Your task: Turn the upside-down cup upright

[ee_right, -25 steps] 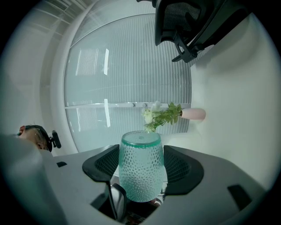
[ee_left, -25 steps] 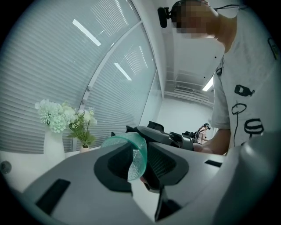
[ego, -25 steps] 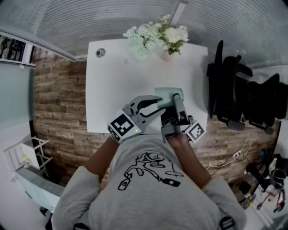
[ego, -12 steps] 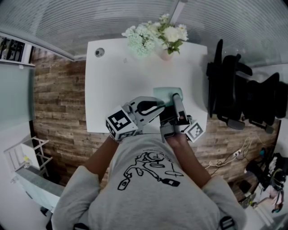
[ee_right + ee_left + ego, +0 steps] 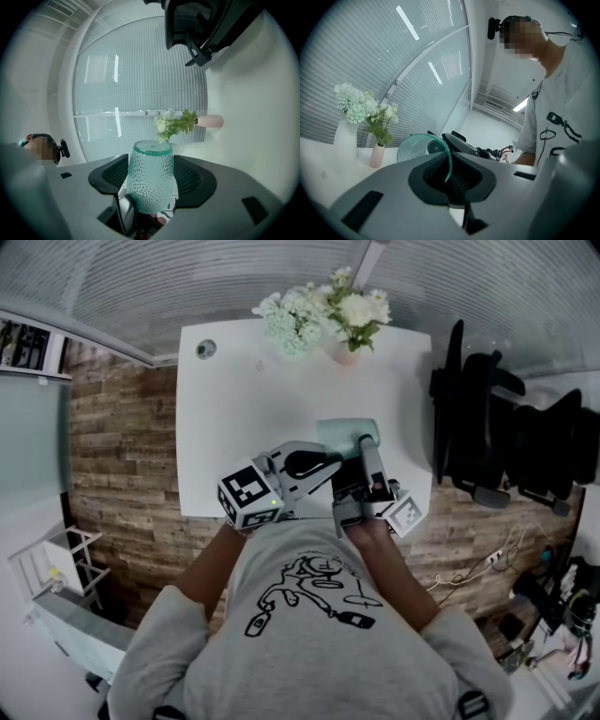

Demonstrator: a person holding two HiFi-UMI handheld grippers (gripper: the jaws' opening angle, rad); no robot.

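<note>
Two pale vases of white and green flowers (image 5: 323, 315) are standing at the far edge of the white rectangular table (image 5: 244, 409). A small round grey port (image 5: 205, 350) is sitting in the table's far left corner, and black office chairs (image 5: 487, 427) are standing just beside its right side. Over the table's near right part, the translucent green dimpled cup (image 5: 345, 432) is sitting between the jaws of the right gripper (image 5: 367, 442), while the left gripper (image 5: 330, 463), just left of it, is pinching its rim, its jaws having just been closing.

Clear across the table (image 5: 234, 427) left and middle; blocked at far edge by flowers (image 5: 300, 322), near right edge by cup (image 5: 339, 434), beyond right edge by chair (image 5: 478, 427).
</note>
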